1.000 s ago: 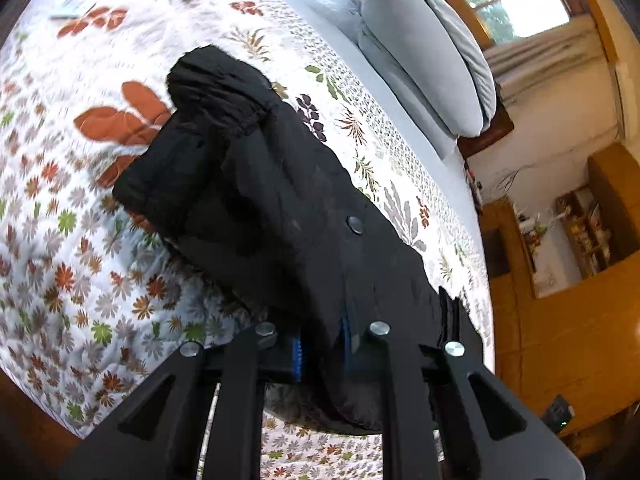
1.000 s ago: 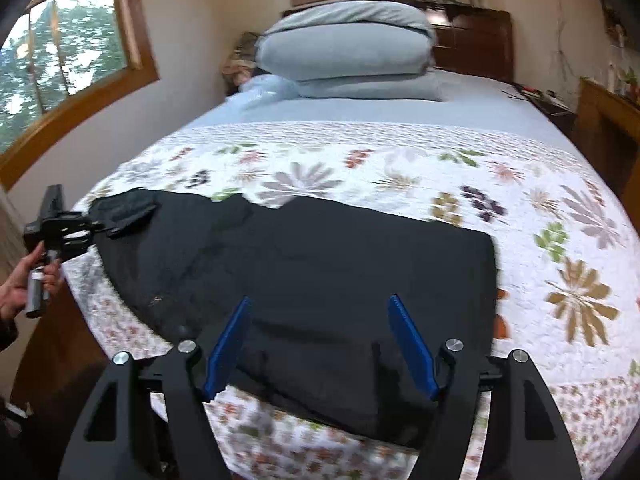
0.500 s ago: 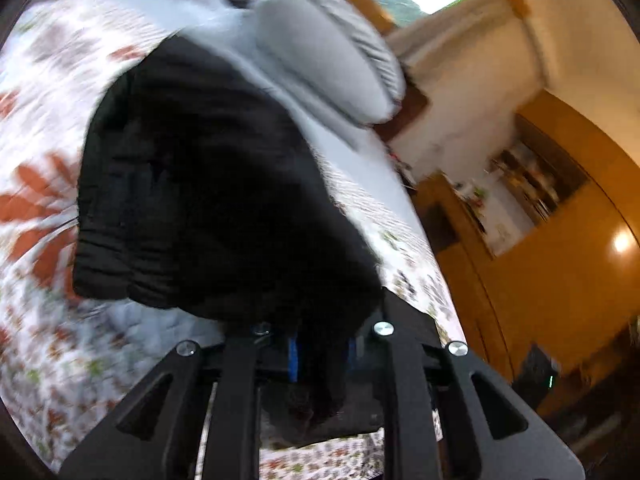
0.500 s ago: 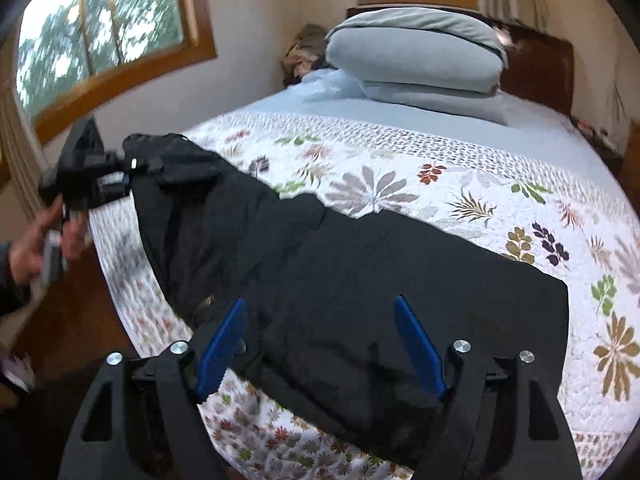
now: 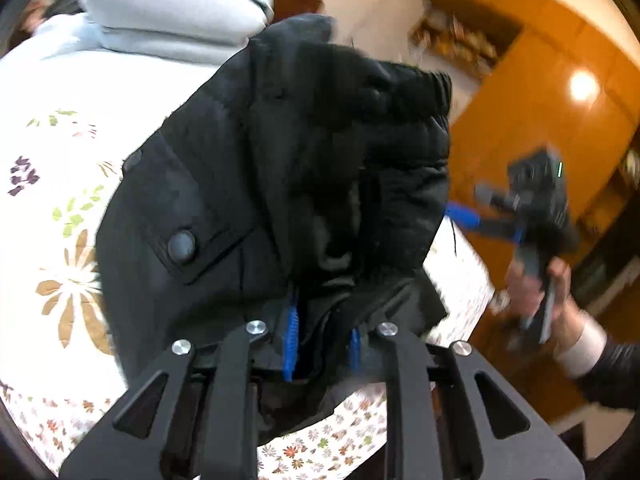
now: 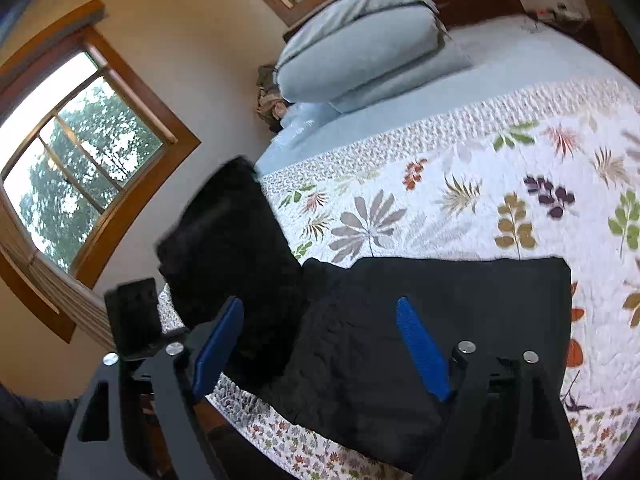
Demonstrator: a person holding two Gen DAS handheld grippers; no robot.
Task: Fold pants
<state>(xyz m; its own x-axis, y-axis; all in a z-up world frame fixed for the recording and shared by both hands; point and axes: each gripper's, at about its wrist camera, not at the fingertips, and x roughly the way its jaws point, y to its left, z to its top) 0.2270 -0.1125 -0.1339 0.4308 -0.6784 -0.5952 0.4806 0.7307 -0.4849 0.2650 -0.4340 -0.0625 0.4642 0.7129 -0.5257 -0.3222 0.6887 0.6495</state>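
Black pants (image 6: 440, 320) lie across the near edge of the floral quilt (image 6: 480, 184). Their left end (image 6: 228, 232) is lifted off the bed and stands up in a fold. My left gripper (image 5: 323, 328) has that end, with its snap pocket (image 5: 182, 246) and elastic waistband (image 5: 416, 88), bunched between its blue pads. Its jaws are just starting to open with the cloth still between them. My right gripper (image 6: 320, 304) hovers over the flat part of the pants. Its jaws are opening wider and nothing is between its pads. A hand (image 5: 532, 284) holds it at the right of the left wrist view.
Grey pillows (image 6: 360, 48) are stacked at the head of the bed on a pale blue sheet (image 6: 500, 68). A wood-framed window (image 6: 72, 152) is on the left wall. Orange wooden cabinets (image 5: 540, 120) stand beyond the bed's right side.
My left gripper has lifted the pants' end off the quilt and swung it up and across toward the right gripper, rolling as it went. My right gripper has rolled and spread its jaws wider.
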